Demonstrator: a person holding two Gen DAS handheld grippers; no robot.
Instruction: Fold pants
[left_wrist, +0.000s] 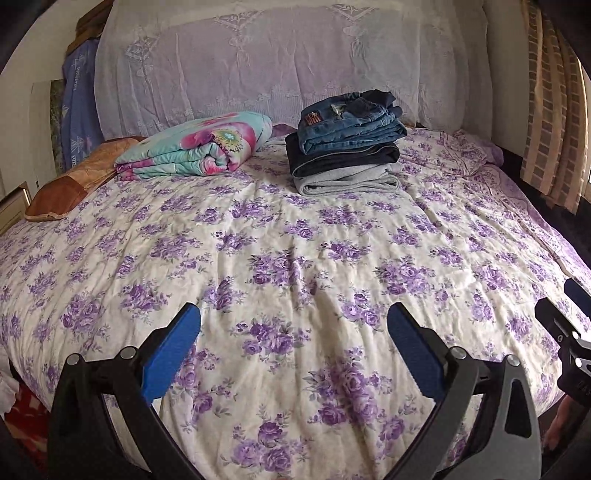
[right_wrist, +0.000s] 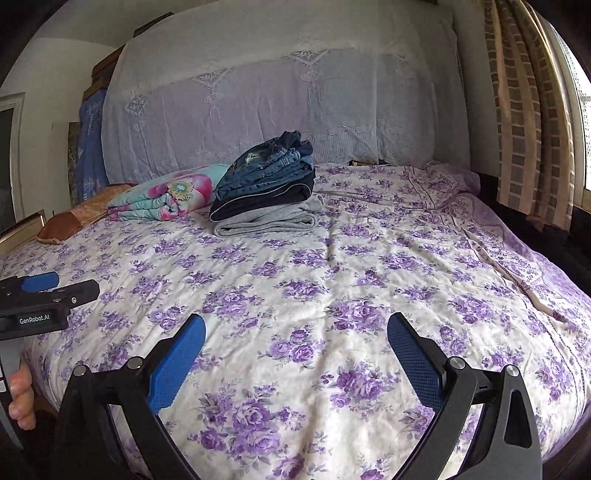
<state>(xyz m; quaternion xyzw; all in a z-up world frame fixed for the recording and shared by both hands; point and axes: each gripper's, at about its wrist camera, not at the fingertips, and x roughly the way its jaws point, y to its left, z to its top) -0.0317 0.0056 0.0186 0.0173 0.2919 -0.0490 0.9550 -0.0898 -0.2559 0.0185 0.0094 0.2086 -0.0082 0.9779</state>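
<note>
Purple-flowered bedding covers the bed (left_wrist: 295, 236), and far up it, close to the lace-draped headboard (left_wrist: 258, 62), sits a neat stack of folded pants (left_wrist: 347, 144): blue jeans on top, a dark pair under them, grey at the bottom. Just left of the stack lies a rolled floral quilt (left_wrist: 192, 147), with a brown pillow (left_wrist: 70, 184) beyond it at the bed's edge. Both the left tongs (left_wrist: 293, 336) and right tongs (right_wrist: 295, 343) hover spread wide over the near bedding, holding nothing.
</note>
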